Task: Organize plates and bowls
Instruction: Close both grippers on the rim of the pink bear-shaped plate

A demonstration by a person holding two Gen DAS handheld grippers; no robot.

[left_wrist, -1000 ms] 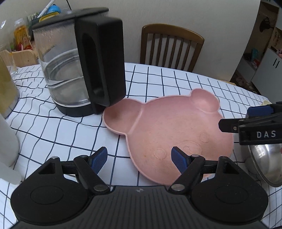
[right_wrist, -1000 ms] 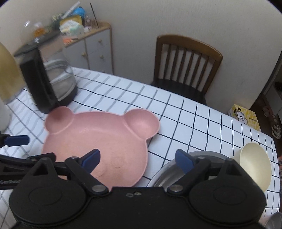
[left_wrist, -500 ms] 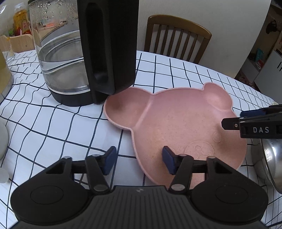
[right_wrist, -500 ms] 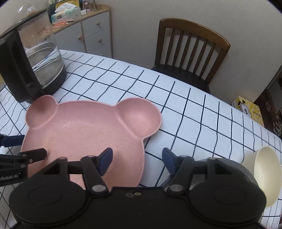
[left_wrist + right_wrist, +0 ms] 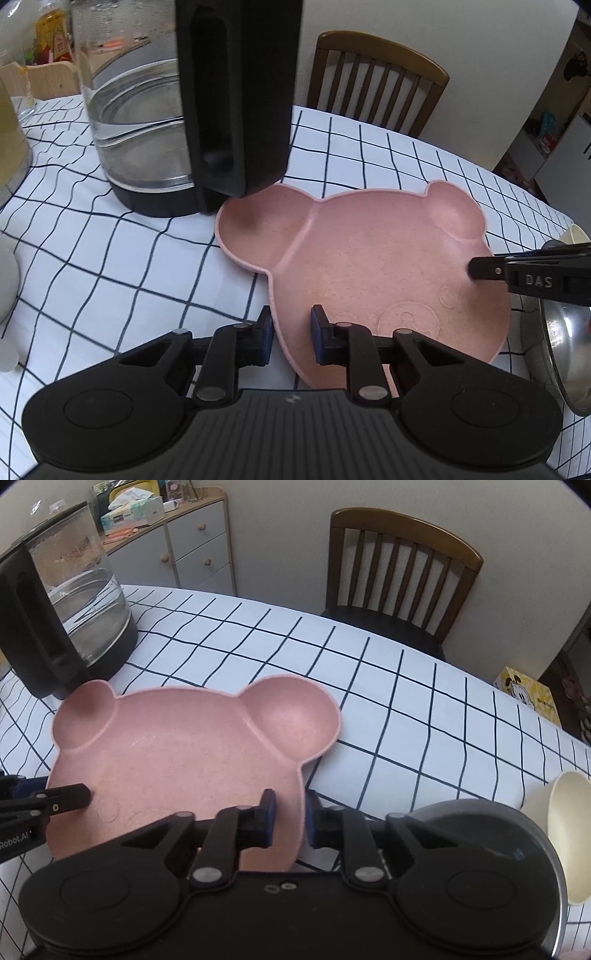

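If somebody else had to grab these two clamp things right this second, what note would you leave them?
Left gripper: jaws nearly closed, straddling the left rim of the pink bear plate. I cannot tell whether it is pinching yet.
Right gripper: the same on the plate's right rim.
The plate lies on the checked tablecloth, one ear close to the kettle.
A steel bowl sits just right of the plate, with a cream bowl beyond it.
Done: both grippers are lined up on the plate.
Left: confirm both grips, lift the plate clear of the kettle, then sort the bowls. Nothing is stacked yet.
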